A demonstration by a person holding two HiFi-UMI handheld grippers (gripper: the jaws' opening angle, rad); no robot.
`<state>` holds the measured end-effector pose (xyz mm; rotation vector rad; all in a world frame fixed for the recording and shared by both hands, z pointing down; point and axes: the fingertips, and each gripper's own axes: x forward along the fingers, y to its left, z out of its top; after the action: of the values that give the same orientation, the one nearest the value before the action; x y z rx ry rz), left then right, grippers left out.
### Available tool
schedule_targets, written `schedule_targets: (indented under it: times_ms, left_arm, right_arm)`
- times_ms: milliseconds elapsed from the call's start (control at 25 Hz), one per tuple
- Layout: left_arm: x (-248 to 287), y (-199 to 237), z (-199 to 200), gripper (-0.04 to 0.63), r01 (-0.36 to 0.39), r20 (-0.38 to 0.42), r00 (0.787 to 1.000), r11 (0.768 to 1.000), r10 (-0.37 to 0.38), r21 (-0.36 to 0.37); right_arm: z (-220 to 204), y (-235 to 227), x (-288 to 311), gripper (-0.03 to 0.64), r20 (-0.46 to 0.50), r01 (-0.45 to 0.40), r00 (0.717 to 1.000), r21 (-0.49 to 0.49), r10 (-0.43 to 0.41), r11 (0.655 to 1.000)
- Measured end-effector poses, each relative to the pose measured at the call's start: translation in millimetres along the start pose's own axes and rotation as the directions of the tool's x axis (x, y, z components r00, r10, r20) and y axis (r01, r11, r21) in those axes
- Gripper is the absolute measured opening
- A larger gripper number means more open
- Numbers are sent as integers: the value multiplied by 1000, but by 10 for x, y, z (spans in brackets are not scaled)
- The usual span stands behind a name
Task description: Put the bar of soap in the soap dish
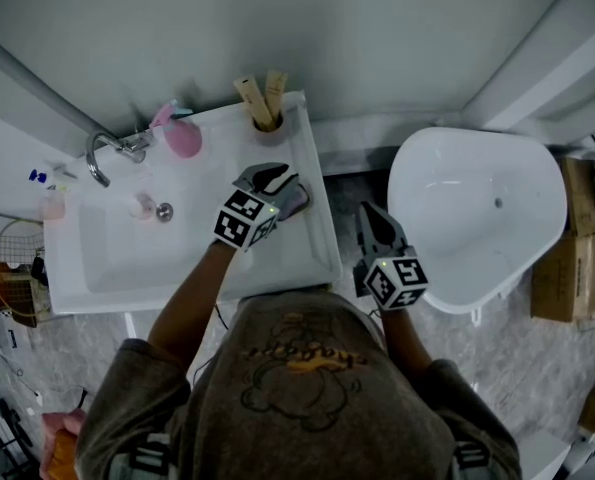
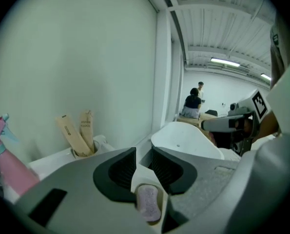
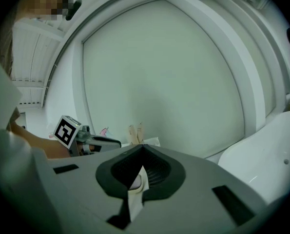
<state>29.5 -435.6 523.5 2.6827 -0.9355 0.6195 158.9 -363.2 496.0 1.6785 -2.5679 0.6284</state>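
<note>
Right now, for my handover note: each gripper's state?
Left tongs: closed on a white thing bearing a pinkish bar.
Right tongs: closed; load cannot be told.

- Left gripper (image 1: 277,186), centre of frame, on an outstretched forearm, tilts slightly downward, its jaws part-closed on the bar of soap (image 2: 148,204).
- Right gripper (image 1: 370,211), right of centre, has its jaws together.

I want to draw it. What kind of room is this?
Most likely a bathroom. There is a sink with a tap, a white bathtub beside it, and toothbrushes in a cup.
</note>
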Motion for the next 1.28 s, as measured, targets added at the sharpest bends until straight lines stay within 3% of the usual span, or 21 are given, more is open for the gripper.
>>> schedule_targets:
  times_ms: [240, 520, 880, 1160, 1280]
  left_arm:
    - [-434, 3, 482, 98, -24, 147, 989, 999, 28, -28]
    - [-984, -97, 752, 98, -77, 275, 957, 995, 93, -68]
    - [-1514, 28, 421, 98, -239, 345, 895, 958, 282, -160]
    - [-1547, 59, 128, 92, -270, 330, 885, 940, 327, -206]
    - [-1534, 46, 76, 47, -270, 332, 883, 937, 333, -221]
  right_arm:
    - [37, 168, 58, 2, -4, -37, 999, -21, 36, 999]
    - [95, 344, 90, 2, 6, -66, 998, -34, 66, 997]
    - [171, 438, 50, 2, 52, -60, 997, -55, 63, 997]
    - [131, 500, 34, 2, 54, -61, 996, -79, 66, 995]
    - [99, 523, 15, 2, 48, -62, 997, -88, 66, 994]
